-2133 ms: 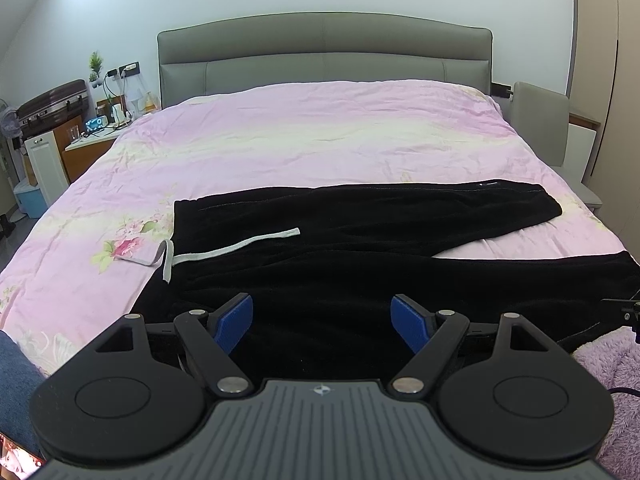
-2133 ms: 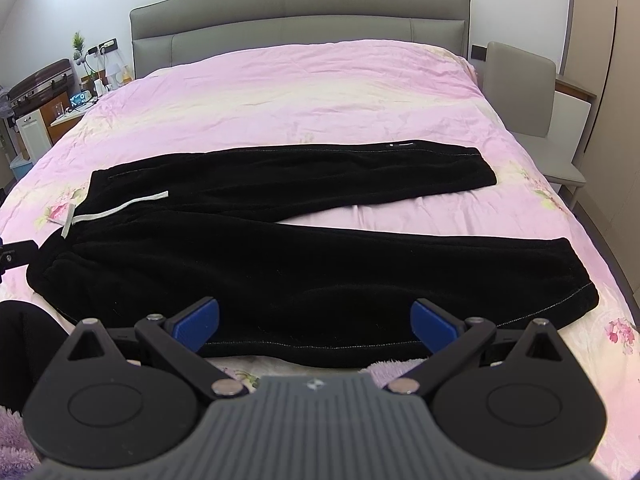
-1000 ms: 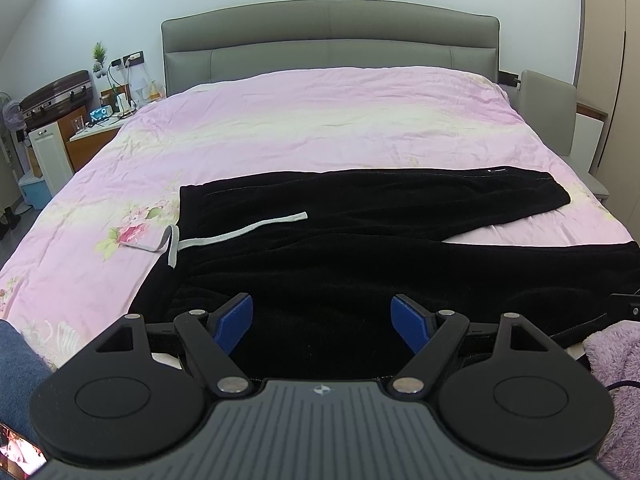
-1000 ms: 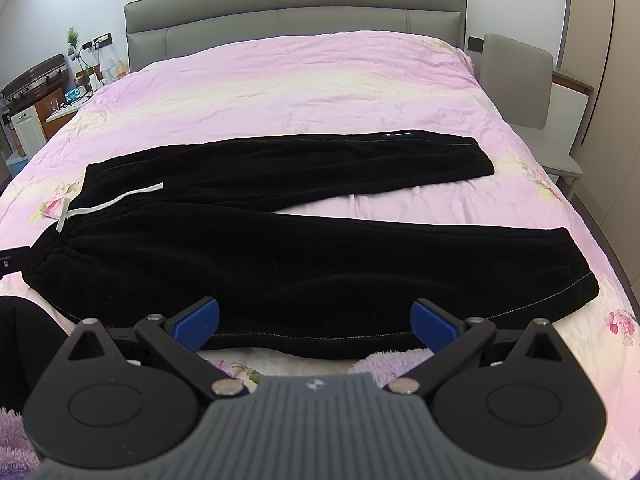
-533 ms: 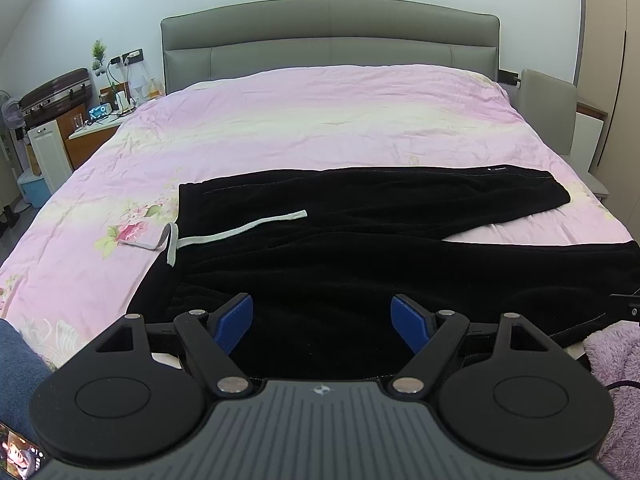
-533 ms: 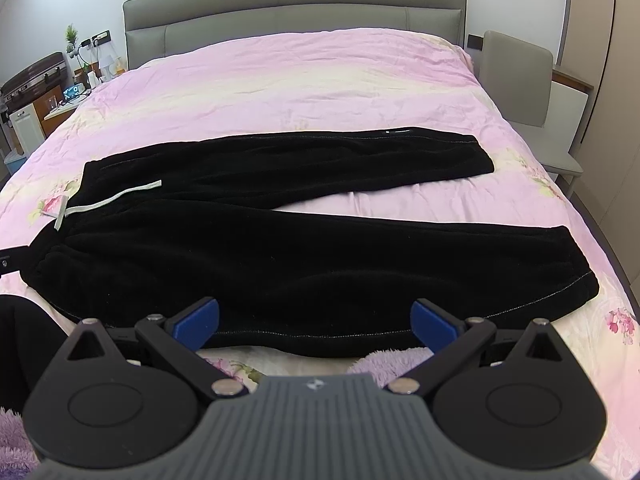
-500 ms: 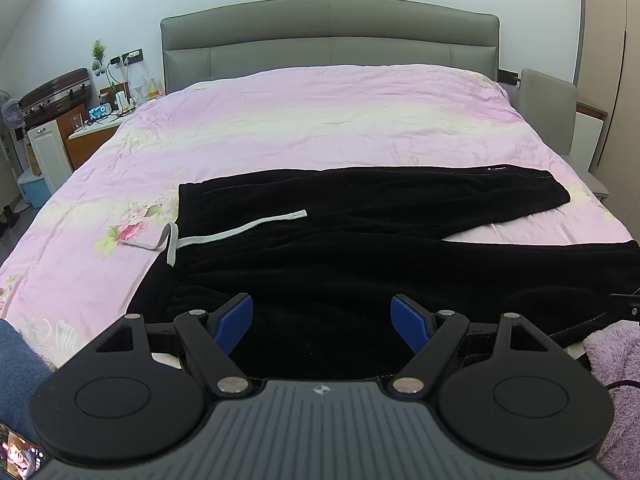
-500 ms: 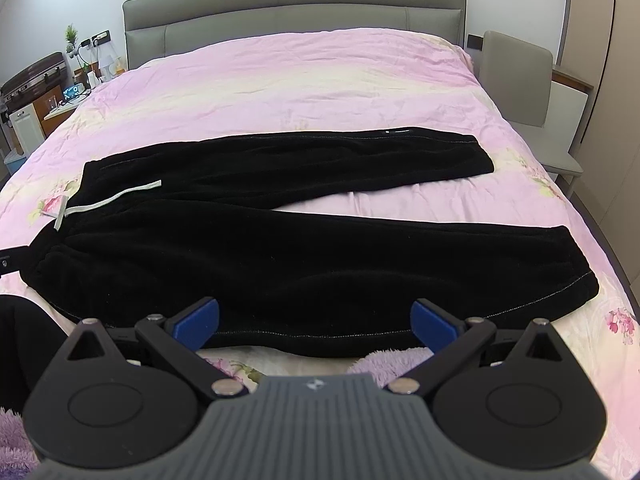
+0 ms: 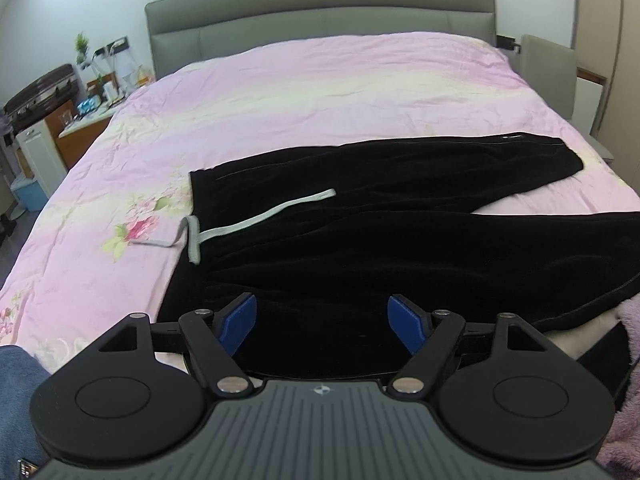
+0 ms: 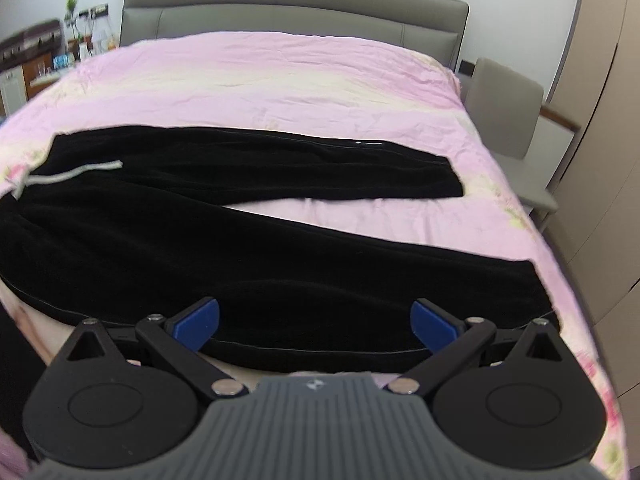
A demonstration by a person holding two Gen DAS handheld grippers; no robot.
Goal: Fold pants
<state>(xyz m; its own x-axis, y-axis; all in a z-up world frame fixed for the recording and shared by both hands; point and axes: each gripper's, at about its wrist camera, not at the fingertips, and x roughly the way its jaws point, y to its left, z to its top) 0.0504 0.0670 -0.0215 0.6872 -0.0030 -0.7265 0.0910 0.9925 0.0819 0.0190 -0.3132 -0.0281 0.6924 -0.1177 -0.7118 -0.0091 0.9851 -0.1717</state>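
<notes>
Filling most of both views is a big bed with a pink cover, and a lot of the cover is bare up toward the grey headboard. The black pants lie flat across the near part of the bed. The waist is on the left and the two legs reach to the right. The far leg ends well short of the bed's right edge. The near leg runs close to the front edge. A grey drawstring lies on the waist and hangs onto the cover.

Both views sit closer to the pants than a second ago, and the right one is tipped and a bit blurry.

The left gripper is wide open over the near leg, with its jaws just closing a little and nothing pinched. The right gripper is wide open too and grips nothing.

A cluttered side table stands left of the bed and a grey chair on the right.
</notes>
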